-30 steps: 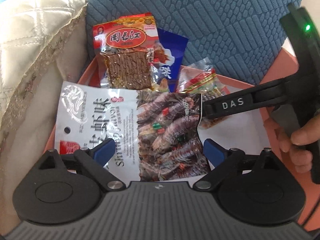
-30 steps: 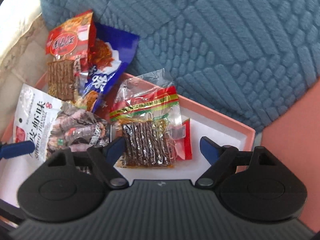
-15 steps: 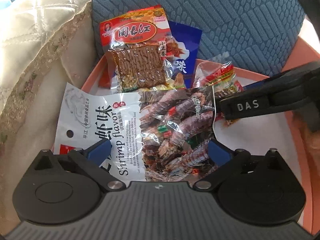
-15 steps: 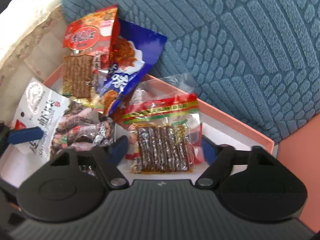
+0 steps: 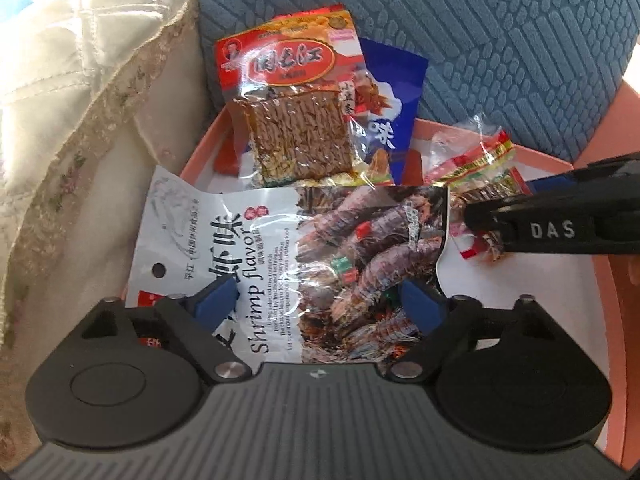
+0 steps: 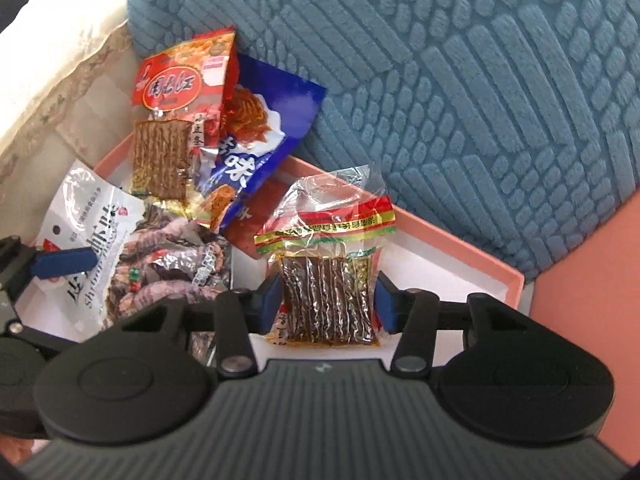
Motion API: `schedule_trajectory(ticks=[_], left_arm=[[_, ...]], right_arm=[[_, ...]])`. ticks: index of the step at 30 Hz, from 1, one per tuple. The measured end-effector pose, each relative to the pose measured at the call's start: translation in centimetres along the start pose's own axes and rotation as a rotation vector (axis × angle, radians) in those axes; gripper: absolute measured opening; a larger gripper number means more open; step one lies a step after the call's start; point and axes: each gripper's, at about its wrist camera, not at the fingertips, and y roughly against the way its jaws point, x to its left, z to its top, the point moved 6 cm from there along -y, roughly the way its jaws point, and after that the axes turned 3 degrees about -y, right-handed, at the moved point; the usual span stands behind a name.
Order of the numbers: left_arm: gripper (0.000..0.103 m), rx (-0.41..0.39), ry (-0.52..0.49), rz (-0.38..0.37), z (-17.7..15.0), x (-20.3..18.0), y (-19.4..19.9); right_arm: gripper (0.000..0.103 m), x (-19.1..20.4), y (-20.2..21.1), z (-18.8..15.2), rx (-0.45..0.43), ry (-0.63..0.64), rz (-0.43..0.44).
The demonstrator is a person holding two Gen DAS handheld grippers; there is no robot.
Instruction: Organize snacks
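A pink box (image 5: 544, 156) with a white floor holds several snack packs. My left gripper (image 5: 320, 302) is open, its blue pads on either side of the white shrimp flavor bag (image 5: 296, 256), which lies flat in the box. My right gripper (image 6: 326, 300) has narrowed around the clear pack of brown strips with a red, green and yellow band (image 6: 326, 280); its pads sit at the pack's two edges. This pack also shows in the left wrist view (image 5: 476, 172). A red tofu-strip pack (image 5: 292, 96) and a blue bag (image 5: 388, 108) lean against the cushion at the box's back.
A blue textured cushion (image 5: 480, 48) stands right behind the box. A cream quilted cloth with a lace edge (image 5: 68, 100) lies to the left. The right gripper's black arm marked DAS (image 5: 560, 228) crosses the box's right side. The box's pink lid (image 6: 592, 300) lies to the right.
My right gripper's jaws have closed in from wide open to the sides of the brown-strip pack. Both grippers have moved a little closer to the packs. The left stays open.
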Motion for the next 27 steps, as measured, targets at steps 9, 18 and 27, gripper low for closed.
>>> schedule_trajectory(ticks=[9,18,27], left_arm=[[0.040,-0.033,0.051,-0.036,-0.4,1.0,2.3],[0.001,0.015,0.121,-0.088,-2.4,2.1,3.3],[0.001,0.029,0.258,-0.150,-5.1,3.9,4.7]], right_arm=[[0.051,0.0,2.0,-0.2,-0.021,-0.006,-0.007],[0.051,0.9,5.0,-1.3,-0.034,-0.022,-0.006],[0.051,2.2,5.7,-3.0,-0.022,-0.033,0.014]])
